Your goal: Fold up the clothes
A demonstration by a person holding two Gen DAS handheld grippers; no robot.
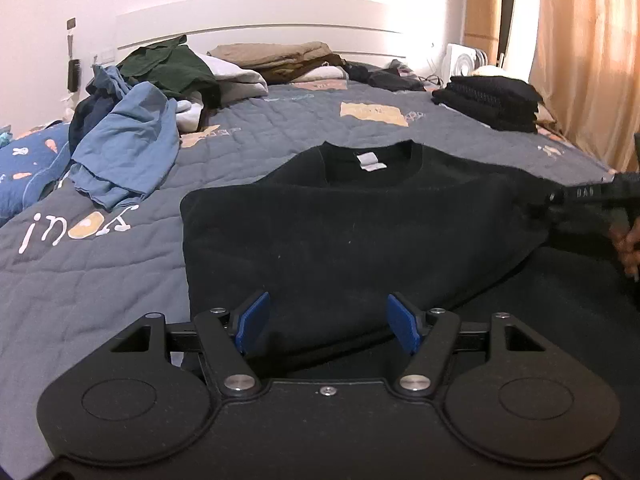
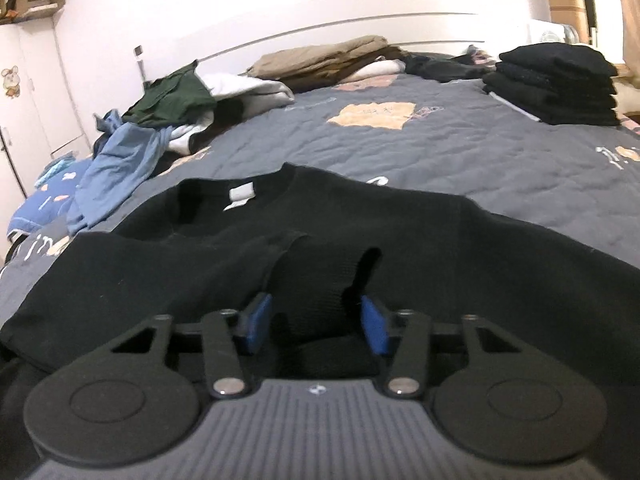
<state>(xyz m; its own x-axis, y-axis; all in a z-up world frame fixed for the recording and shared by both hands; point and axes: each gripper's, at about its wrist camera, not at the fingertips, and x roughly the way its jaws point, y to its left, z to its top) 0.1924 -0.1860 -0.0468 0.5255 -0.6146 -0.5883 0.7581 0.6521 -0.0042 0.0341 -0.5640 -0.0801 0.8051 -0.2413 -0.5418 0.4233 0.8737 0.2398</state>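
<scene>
A black sweater (image 1: 340,232) lies on the grey quilted bed, collar and white label (image 1: 370,161) at the far side, its left part folded over the body. My left gripper (image 1: 327,322) is open just above the sweater's near edge, holding nothing. The right gripper shows at the right edge of the left wrist view (image 1: 592,196), at the sweater's right sleeve. In the right wrist view the sweater (image 2: 440,248) fills the foreground. My right gripper (image 2: 316,322) has its jaws apart with a bunched black cuff (image 2: 316,292) between the blue pads; they do not visibly press it.
A heap of unfolded clothes, blue (image 1: 124,148) and green (image 1: 172,66), lies at the bed's left. Folded tan and white clothes (image 1: 280,60) sit by the headboard. A stack of folded black clothes (image 1: 492,102) sits at the right. A curtain (image 1: 588,60) hangs on the right.
</scene>
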